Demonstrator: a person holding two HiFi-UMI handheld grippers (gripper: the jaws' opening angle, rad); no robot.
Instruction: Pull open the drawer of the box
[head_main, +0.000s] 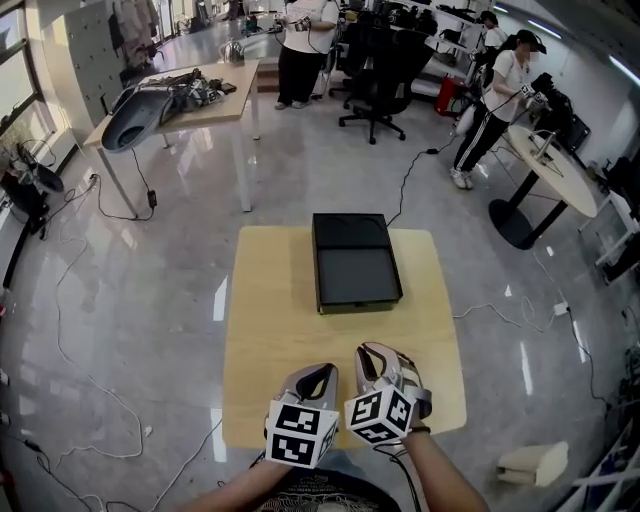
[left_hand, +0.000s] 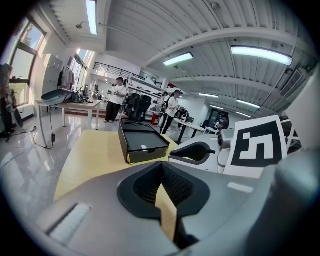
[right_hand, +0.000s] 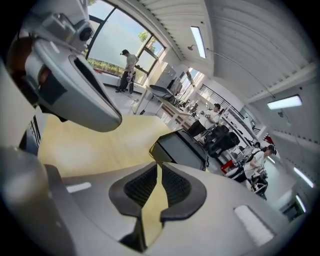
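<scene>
a: head view first. the box (head_main: 355, 262) sits at the far middle of the table (head_main: 270, 330), long axis running straight away from the person, short front face turned toward us.

b: and both tools are back at the near edge. the left gripper (head_main: 318, 377) and right gripper (head_main: 372, 352) are side by side, well apart from the box, with bare tabletop between.

a: who's closer?

b: the right one, i'd say. it's a touch further forward and lines up with the front face. the left lines up with the box's left edge.

a: over to the left gripper view. the left gripper (left_hand: 161, 167) has its pads pressed together at the tips, with nothing between them.

b: the box (left_hand: 143, 141) is ahead and slightly left of those tips, front face showing. there's a small pale tab (left_hand: 144, 148) on it; i can't tell if it's the pull.

a: right gripper view now. the right gripper (right_hand: 159, 167) is closed down too, tips meeting, only a thin slit behind, and it's empty.

b: the box (right_hand: 182, 148) is ahead, just right of the tips, near corner toward us. my read: a straight push forward reaches that front face, and the jaws need to spread first.
</scene>
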